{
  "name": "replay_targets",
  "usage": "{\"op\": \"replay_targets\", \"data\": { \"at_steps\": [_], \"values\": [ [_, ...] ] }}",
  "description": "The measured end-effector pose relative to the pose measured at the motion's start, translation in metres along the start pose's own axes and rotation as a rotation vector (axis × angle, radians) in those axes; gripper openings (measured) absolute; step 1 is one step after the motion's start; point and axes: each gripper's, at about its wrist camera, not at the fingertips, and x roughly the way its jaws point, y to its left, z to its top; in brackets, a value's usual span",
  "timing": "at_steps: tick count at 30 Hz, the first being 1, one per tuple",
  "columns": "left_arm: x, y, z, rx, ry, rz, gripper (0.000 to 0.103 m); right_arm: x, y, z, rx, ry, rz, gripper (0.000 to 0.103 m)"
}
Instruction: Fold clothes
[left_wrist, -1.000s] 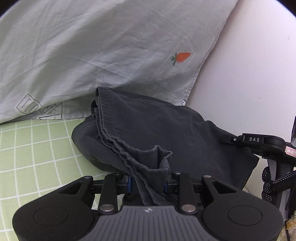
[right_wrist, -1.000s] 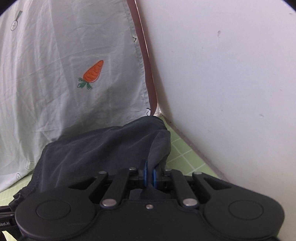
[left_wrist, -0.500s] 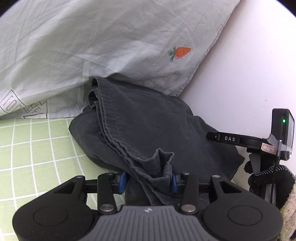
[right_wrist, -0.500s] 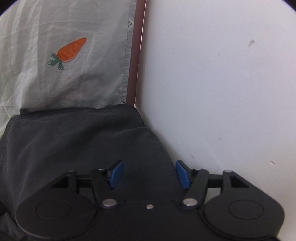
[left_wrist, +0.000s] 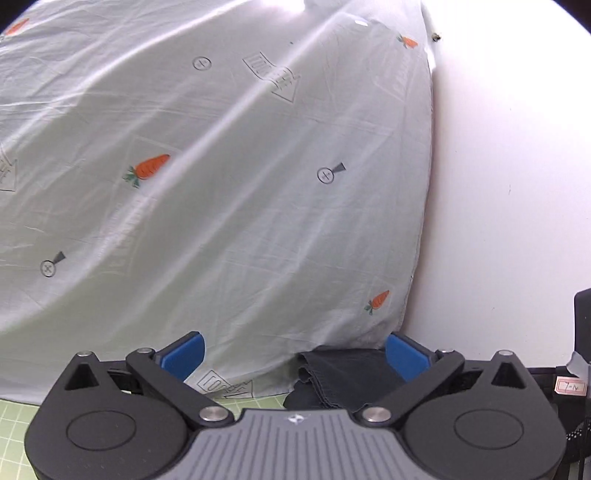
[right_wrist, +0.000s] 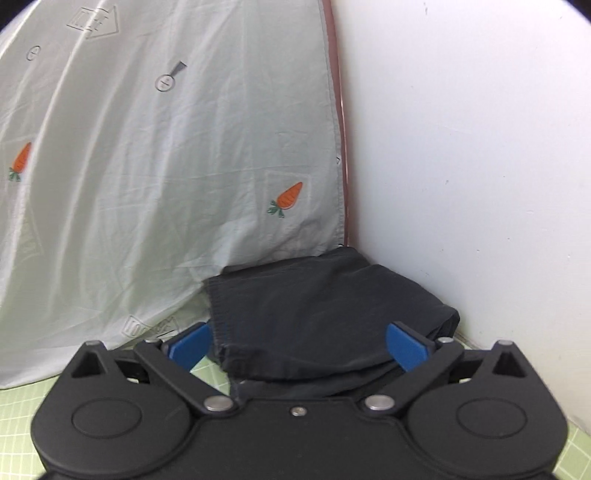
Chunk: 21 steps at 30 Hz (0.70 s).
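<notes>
A home bedroom corner: carrot-print sheet (left_wrist: 221, 184) against white wall (right_wrist: 461, 147).

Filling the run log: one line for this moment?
left hand-held gripper: open, empty | right hand-held gripper: open, empty | dark garment: folded, in corner against carrot-print sheet and wall

Folded dark grey cloth garment (right_wrist: 325, 314): on green grid-patterned tabletop (right_wrist: 22, 406), in the corner; pale carrot-print fabric sheet (right_wrist: 166, 184) behind it from 9 to 12 o'clock, white wall (right_wrist: 461, 166) touching at 3 o'clock. Right tool (right_wrist: 297, 345) at 6 o'clock, fingers spread either side.
</notes>
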Motion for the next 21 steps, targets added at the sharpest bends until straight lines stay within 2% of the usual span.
{"op": "replay_targets", "data": {
  "at_steps": [4,9,13,16,21],
  "values": [
    [-0.06,0.019,0.015,-0.007,0.021,-0.008,0.103,-0.065,0.029,-0.016,-0.064,-0.058,0.019,0.103],
    [-0.124,0.041,0.02,-0.001,0.026,0.023,0.103,-0.135,0.047,-0.037,-0.019,-0.017,0.043,0.103],
    [-0.175,0.068,0.015,-0.073,0.038,0.027,0.103,-0.178,0.063,-0.056,-0.036,-0.002,0.023,0.103],
    [-0.202,0.082,0.01,-0.094,0.059,0.015,0.103,-0.209,0.074,-0.071,-0.057,0.005,0.001,0.103],
    [-0.232,0.091,0.002,-0.057,0.097,-0.019,0.103,-0.251,0.085,-0.097,-0.05,0.035,-0.038,0.103]
  ]
}}
